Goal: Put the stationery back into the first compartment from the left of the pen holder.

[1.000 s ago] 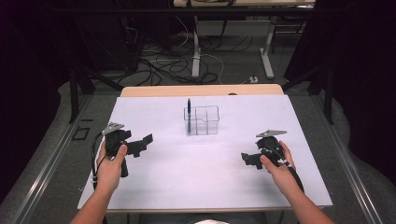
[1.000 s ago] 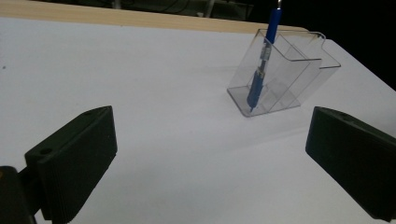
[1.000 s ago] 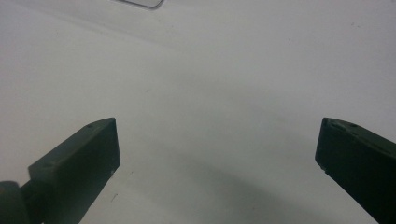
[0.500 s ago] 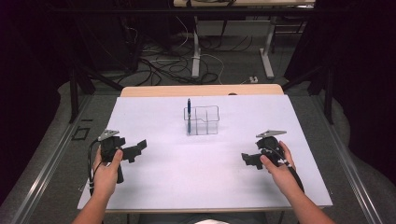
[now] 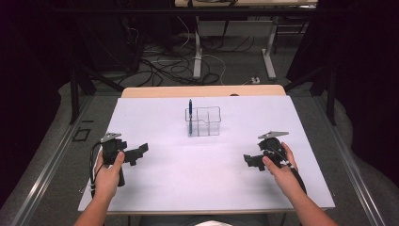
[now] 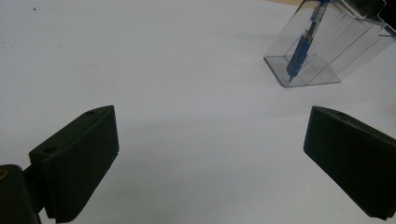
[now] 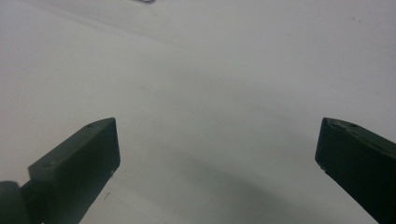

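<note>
Now my left claw (image 6: 210,163) gapes wide and empty, nearer the upright pen (image 6: 303,44) standing at one o'clock.

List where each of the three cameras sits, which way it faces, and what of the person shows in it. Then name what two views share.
High view: above the person's side, facing forward and down on the white table; both forearms, left gripper, right gripper.
Left gripper view: rides the left gripper, facing the clear organizer and blue pen; jaws wide apart.
Right gripper view: rides the right gripper, facing bare tabletop; jaws wide apart.
Shared: organizer and pen, in the high and left gripper views.
</note>
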The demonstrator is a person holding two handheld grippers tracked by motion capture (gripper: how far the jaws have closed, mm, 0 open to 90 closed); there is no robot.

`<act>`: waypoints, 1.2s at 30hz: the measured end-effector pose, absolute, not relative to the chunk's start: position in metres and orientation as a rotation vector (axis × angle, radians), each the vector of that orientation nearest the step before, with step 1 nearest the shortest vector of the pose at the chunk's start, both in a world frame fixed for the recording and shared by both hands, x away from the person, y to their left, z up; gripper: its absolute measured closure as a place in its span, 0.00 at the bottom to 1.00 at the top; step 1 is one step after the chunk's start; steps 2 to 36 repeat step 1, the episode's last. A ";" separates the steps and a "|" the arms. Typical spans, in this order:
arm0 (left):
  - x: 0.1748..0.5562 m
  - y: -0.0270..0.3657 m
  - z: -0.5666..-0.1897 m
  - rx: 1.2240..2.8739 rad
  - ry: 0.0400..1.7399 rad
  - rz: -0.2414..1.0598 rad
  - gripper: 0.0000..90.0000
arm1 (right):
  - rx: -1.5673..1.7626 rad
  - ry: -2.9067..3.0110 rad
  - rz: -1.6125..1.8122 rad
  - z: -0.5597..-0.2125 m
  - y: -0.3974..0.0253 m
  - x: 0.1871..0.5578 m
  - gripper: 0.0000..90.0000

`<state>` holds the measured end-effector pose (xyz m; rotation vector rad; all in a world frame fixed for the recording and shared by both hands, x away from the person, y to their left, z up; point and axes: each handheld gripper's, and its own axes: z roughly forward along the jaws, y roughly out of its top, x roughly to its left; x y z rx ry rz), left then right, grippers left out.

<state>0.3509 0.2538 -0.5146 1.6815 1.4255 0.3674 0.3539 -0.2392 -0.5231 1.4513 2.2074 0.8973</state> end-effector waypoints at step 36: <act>0.351 0.254 -0.515 1.687 1.425 0.366 0.04 | 1.446 2.208 0.895 -0.523 -0.240 0.354 0.00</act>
